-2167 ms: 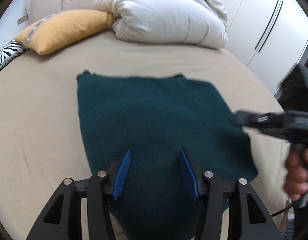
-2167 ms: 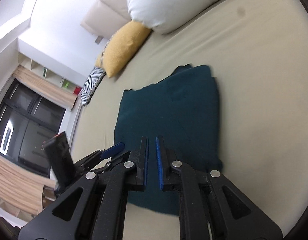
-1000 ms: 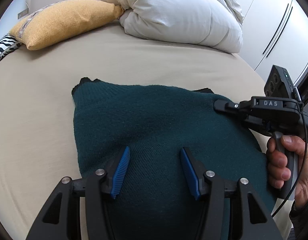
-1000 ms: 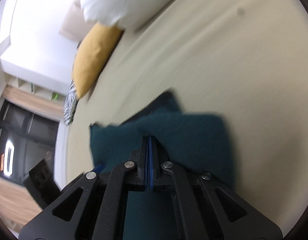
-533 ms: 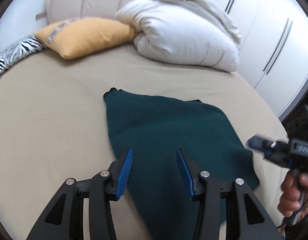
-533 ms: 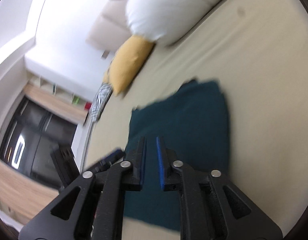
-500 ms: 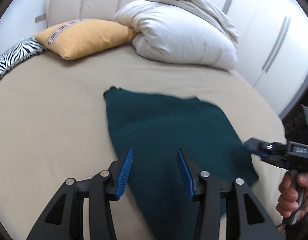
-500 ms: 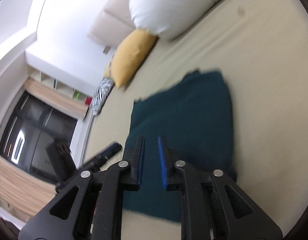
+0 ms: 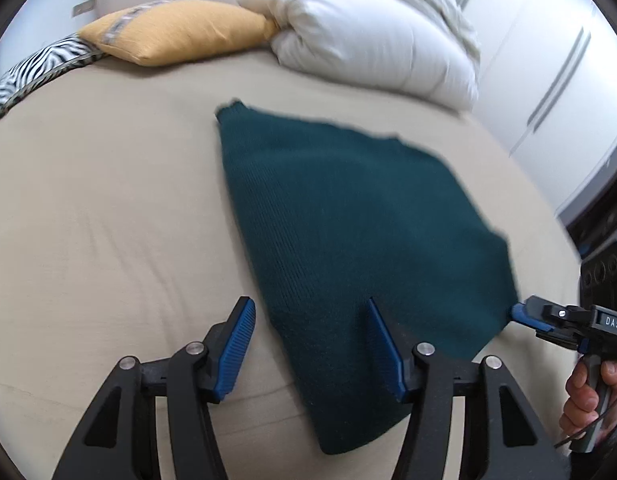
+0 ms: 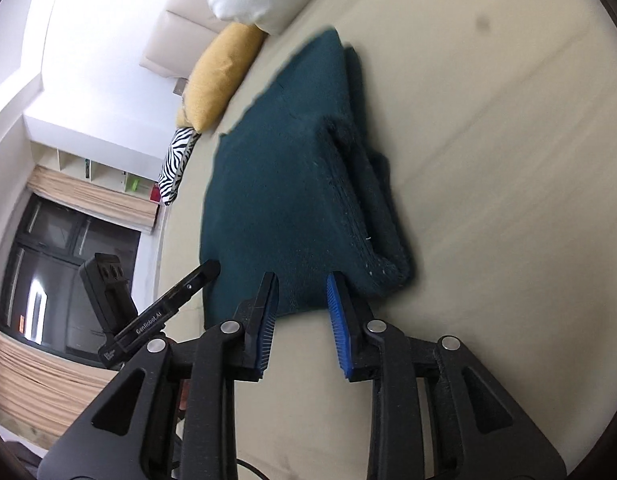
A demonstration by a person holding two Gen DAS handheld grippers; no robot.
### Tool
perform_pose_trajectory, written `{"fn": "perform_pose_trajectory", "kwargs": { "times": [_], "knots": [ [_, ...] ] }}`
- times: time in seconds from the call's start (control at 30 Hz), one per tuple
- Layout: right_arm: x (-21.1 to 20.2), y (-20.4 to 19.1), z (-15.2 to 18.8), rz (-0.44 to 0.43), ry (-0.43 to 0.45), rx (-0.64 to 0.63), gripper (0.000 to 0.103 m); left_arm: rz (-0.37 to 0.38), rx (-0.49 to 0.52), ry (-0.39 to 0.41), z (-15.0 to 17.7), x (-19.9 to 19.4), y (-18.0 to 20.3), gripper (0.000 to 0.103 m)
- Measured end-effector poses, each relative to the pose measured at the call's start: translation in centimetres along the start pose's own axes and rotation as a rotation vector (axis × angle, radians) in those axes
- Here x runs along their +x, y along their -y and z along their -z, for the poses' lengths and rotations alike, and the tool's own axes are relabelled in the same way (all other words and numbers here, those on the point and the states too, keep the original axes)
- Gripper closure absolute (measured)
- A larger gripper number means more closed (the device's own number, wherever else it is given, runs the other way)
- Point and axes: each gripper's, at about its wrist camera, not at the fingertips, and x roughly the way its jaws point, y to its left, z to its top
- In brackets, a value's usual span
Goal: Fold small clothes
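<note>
Currently, garment: one dark green knitted garment lies folded flat on the bed, near its front edge; in the right wrist view several layers are stacked at its right border, so I judge the folding nearly finished.
Left tongs: the left tongs hang over the near left corner of the garment, jaws opening and well apart; cloth is seen between them, but the pads do not press it, so nothing is held.
Right tongs: the right tongs point at the near edge of the garment, jaws opening to a moderate gap; nothing is gripped. A hand holds their handle.
Reason of placing: both tongs stay low beside the near edge, probably after letting go, or to smooth the cloth.
Count: one garment, two tongs, one yellow pillow, one zebra pillow, one white duvet.
Farther: white wardrobe doors stand behind the bed.
</note>
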Motion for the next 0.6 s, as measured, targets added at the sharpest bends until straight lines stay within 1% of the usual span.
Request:
{"fn": "perform_pose_trajectory", "kwargs": {
  "times": [0.03, 0.07, 0.1, 0.13, 0.17, 0.2, 0.27, 0.3, 0.33, 0.4, 0.43, 0.47, 0.53, 0.57, 0.6],
  "knots": [
    [-0.7, -0.3, -0.6, 0.006, 0.024, -0.014, 0.066, 0.01, -0.021, 0.016, -0.4, -0.4, -0.4, 0.042],
    [-1.4, -0.5, -1.4, 0.022, 0.054, -0.027, 0.051, 0.022, -0.039, 0.016, -0.6, -0.4, -0.7, 0.041],
    [-2.3, -0.4, -2.5, 0.058, 0.099, -0.038, 0.043, 0.046, -0.067, 0.005, -1.1, -0.2, -1.2, 0.041],
    [-2.6, -0.3, -3.3, 0.085, 0.12, -0.039, 0.034, 0.069, -0.092, -0.007, -1.6, 0.1, -1.5, 0.039],
    [-2.4, -0.1, -4.5, 0.099, 0.127, -0.034, 0.034, 0.088, -0.111, -0.017, -1.4, 0.2, -1.6, 0.036],
    [-2.3, 0.4, -5.5, 0.086, 0.113, -0.025, 0.034, 0.113, -0.129, -0.029, -1.7, 0.5, -1.8, 0.034],
    [-0.6, 1.0, -7.4, 0.079, 0.068, 0.007, 0.034, 0.164, -0.164, -0.065, -2.3, 1.8, -2.0, 0.026],
    [0.4, 1.1, -8.4, 0.074, 0.053, 0.015, 0.034, 0.195, -0.188, -0.086, -2.5, 2.6, -2.2, 0.024],
    [1.1, 1.4, -8.9, 0.063, 0.037, 0.015, 0.034, 0.198, -0.209, -0.105, -2.5, 3.1, -2.4, 0.02],
    [3.0, 1.9, -10.4, 0.069, 0.005, 0.034, 0.034, 0.188, -0.236, -0.141, -2.5, 4.3, -2.7, 0.02],
    [4.1, 2.0, -10.4, 0.072, -0.014, 0.046, 0.034, 0.199, -0.242, -0.157, -2.3, 4.8, -2.6, 0.02],
    [5.3, 2.1, -10.8, 0.067, -0.044, 0.042, 0.034, 0.204, -0.243, -0.16, -2.2, 5.0, -2.5, 0.02],
    [7.6, 1.9, -11.0, 0.083, -0.082, 0.028, 0.034, 0.202, -0.226, -0.152, -2.1, 5.1, -2.0, 0.021],
    [8.0, 1.9, -11.1, 0.093, -0.093, 0.022, 0.034, 0.204, -0.23, -0.154, -2.3, 5.2, -2.0, 0.027],
    [8.6, 1.7, -11.4, 0.095, -0.102, 0.017, 0.034, 0.205, -0.24, -0.157, -2.3, 5.3, -2.0, 0.029]
  ]
}}
